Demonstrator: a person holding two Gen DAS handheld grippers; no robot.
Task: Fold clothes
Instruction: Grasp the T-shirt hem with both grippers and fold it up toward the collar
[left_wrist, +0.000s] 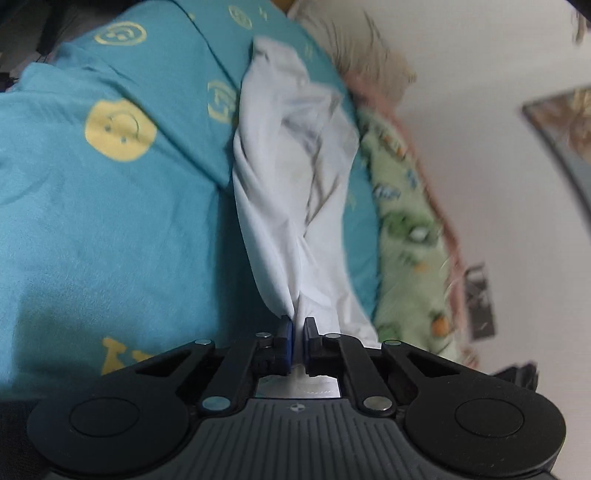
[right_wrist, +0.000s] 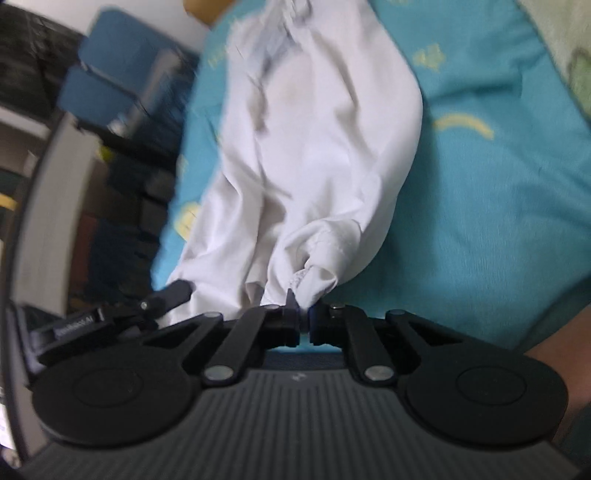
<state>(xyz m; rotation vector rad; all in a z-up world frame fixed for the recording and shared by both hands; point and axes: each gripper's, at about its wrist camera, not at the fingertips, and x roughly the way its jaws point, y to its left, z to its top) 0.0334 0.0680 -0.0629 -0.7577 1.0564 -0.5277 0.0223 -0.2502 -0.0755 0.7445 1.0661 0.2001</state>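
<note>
A white garment (left_wrist: 291, 177) hangs stretched and twisted above a teal bed cover (left_wrist: 92, 221). My left gripper (left_wrist: 297, 325) is shut on one bunched edge of it. In the right wrist view the same white garment (right_wrist: 314, 147) runs away from my right gripper (right_wrist: 303, 312), which is shut on a gathered hem or cuff. The tip of the other gripper (right_wrist: 173, 291) shows at the lower left of that view, touching the cloth. Both views are blurred by motion.
The teal bed cover (right_wrist: 498, 184) has yellow smiley prints. A green patterned blanket (left_wrist: 410, 236) and a beige pillow (left_wrist: 365, 48) lie along the white wall (left_wrist: 480, 147). Dark shelving and a blue box (right_wrist: 118, 85) stand beyond the bed's edge.
</note>
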